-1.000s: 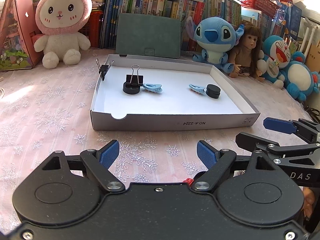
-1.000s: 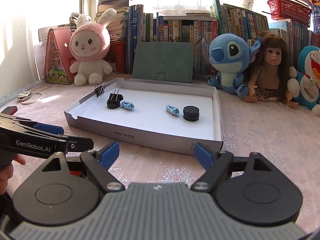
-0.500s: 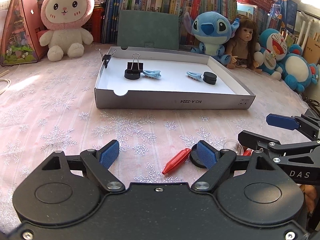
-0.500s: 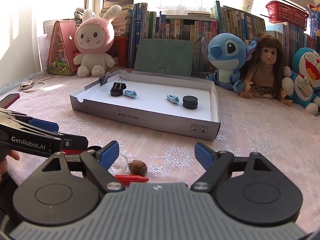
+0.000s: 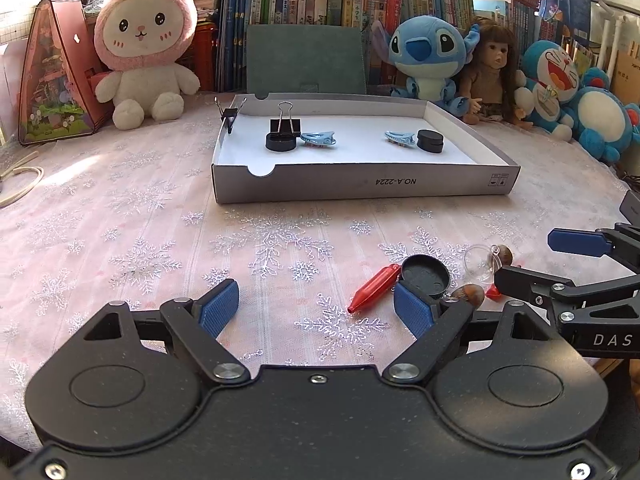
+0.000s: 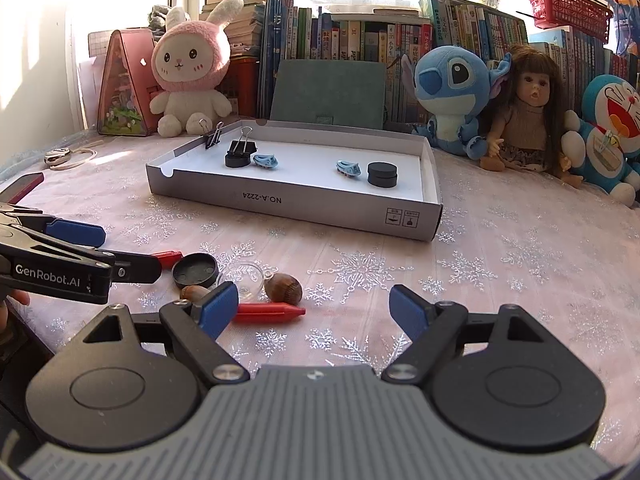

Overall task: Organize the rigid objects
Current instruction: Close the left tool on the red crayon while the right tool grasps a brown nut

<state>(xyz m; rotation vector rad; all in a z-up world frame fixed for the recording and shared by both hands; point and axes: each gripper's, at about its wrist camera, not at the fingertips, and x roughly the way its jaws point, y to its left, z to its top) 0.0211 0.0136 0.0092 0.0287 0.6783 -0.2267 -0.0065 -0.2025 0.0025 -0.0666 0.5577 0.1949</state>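
A shallow grey box (image 5: 360, 189) with a white floor holds two black caps (image 5: 281, 143), two blue hair clips (image 5: 318, 139) and a binder clip (image 5: 285, 124). A smaller clip (image 5: 230, 114) grips its left rim. On the cloth in front lie a black lid (image 5: 425, 276), a red crayon (image 5: 374, 288), a clear ball (image 5: 480, 264) and acorns (image 5: 468, 294). My left gripper (image 5: 316, 304) is open and empty, its right pad beside the lid. My right gripper (image 6: 314, 304) is open too, with a second red crayon (image 6: 272, 314) and an acorn (image 6: 284, 288) just ahead of its left pad.
Plush toys, a doll (image 6: 528, 112), a green folder (image 5: 306, 60) and rows of books line the back edge. A pink toy house (image 5: 52, 92) stands at the far left, with a cord (image 5: 20, 184) near it. Snowflake cloth (image 5: 132, 240) covers the table.
Both grippers have drawn back from the box and dipped slightly. The lid, crayons, ball and acorns have come into view near the fingers. Jaw widths are unchanged.
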